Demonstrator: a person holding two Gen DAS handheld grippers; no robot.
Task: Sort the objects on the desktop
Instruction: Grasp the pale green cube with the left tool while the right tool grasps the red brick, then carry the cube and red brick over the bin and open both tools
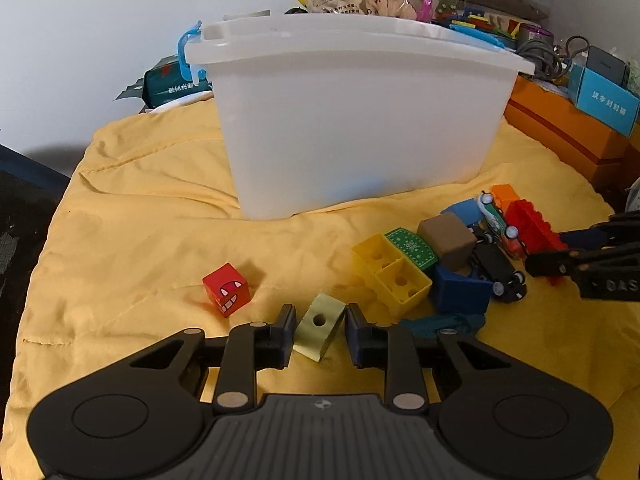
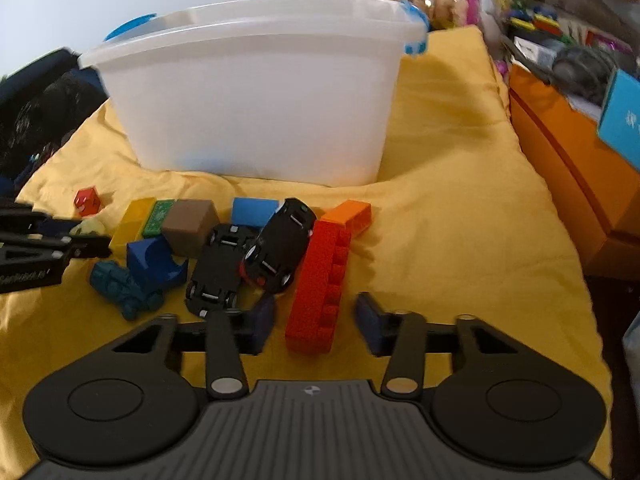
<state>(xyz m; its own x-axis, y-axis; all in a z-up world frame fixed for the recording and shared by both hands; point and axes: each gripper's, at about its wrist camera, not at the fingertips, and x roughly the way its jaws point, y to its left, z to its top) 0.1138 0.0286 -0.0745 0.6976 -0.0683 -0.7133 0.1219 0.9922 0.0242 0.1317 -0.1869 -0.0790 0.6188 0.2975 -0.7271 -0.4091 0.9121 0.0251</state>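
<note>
Pale green, with a round hole in its face, the small block (image 1: 319, 326) sits tilted between the pads of your left gripper (image 1: 320, 334); the pads bracket it closely, though whether both actually press on it you cannot tell from this angle. Just left of those fingers and a little ahead lies the red cube with a toothy face (image 1: 226, 289). To the right of them is the yellow hollow brick (image 1: 392, 276), with a green patterned block (image 1: 412, 247) and a brown block (image 1: 452, 242) touching behind it.

Your right gripper (image 2: 316, 322) straddles the near end of the long red brick (image 2: 320, 286), and a strip of cloth shows on either side of the brick, so its pads stand apart from it. Just left of that brick lie two black toy cars (image 2: 248, 258), one on its roof. An orange brick (image 2: 350, 216) rests at the red brick's far end.

Beyond both grippers the white plastic bin (image 1: 352, 120) stands upright on the yellow cloth (image 1: 140, 220).
</note>
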